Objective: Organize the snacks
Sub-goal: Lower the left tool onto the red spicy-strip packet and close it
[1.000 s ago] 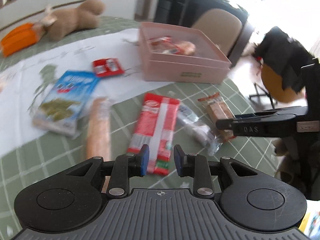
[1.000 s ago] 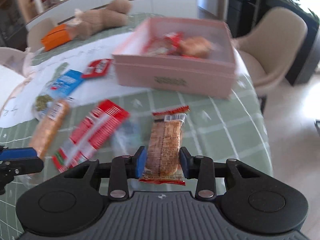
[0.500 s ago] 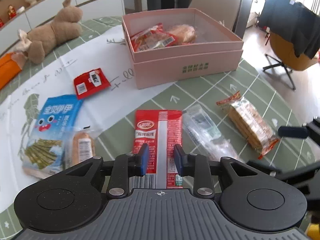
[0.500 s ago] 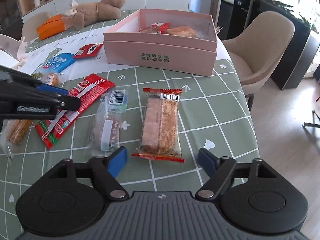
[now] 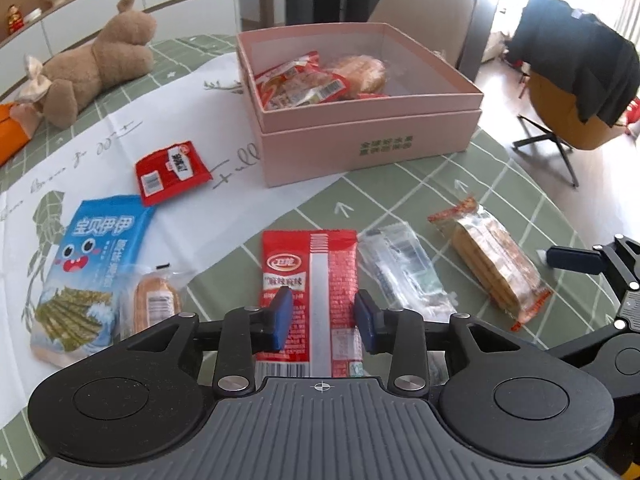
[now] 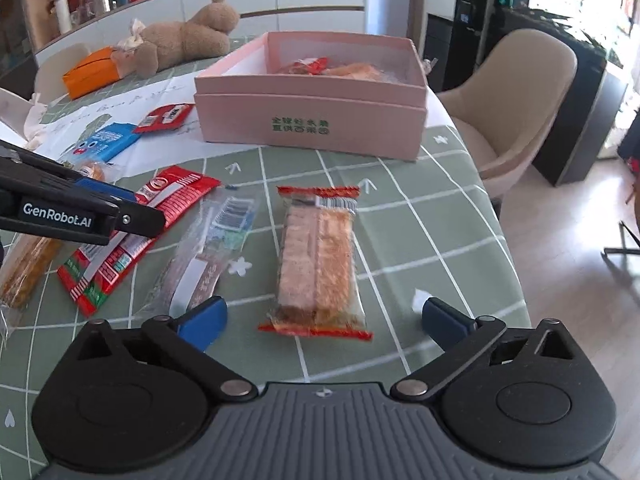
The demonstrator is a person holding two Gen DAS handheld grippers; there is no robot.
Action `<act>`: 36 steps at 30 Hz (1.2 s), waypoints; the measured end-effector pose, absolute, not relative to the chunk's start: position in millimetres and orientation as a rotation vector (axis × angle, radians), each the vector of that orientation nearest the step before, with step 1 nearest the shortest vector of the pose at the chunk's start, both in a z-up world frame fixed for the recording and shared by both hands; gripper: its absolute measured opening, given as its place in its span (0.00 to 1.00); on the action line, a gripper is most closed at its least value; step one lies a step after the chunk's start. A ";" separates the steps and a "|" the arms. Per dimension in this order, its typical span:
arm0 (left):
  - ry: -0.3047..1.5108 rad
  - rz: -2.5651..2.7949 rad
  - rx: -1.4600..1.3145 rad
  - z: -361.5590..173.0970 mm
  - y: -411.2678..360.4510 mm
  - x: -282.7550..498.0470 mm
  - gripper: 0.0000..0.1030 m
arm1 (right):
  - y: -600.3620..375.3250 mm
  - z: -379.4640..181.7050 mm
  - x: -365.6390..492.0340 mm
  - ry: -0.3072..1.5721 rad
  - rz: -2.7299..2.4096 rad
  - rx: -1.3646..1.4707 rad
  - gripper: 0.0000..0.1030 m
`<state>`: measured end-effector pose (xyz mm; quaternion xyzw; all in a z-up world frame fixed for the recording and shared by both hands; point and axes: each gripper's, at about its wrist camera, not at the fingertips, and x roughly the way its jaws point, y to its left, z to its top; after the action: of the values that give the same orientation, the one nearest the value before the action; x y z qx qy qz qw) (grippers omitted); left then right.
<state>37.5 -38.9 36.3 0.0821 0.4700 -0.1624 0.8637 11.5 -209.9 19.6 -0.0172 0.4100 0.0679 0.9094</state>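
The step in hand looks like picking loose snacks to carry to the pink box (image 5: 372,140): the left gripper (image 5: 322,318) hovers, jaws partly apart, astride the long red packet (image 5: 310,280) lying in front of the box, and must next lower and close on it. The right gripper (image 6: 322,318) stands wide open behind the cracker pack (image 6: 318,258). A second ago it clamped that pack; the left jaws were narrower.
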 end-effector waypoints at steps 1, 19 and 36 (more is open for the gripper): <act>0.986 -0.315 0.170 36.5 -38.5 38.3 0.40 | -210.9 18.5 12.1 0.832 0.135 -0.032 1.00; 0.994 -0.371 0.129 37.0 -22.7 27.9 0.43 | -211.7 13.6 8.4 0.763 0.115 -0.017 1.00; 0.996 -0.360 0.206 34.9 -52.9 33.9 0.48 | -210.5 13.5 8.3 0.762 0.112 -0.016 1.00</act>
<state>33.9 -52.9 34.9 0.0983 0.4743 -0.1715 0.8579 8.3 -210.5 13.5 -0.0078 0.3717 0.0545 0.9267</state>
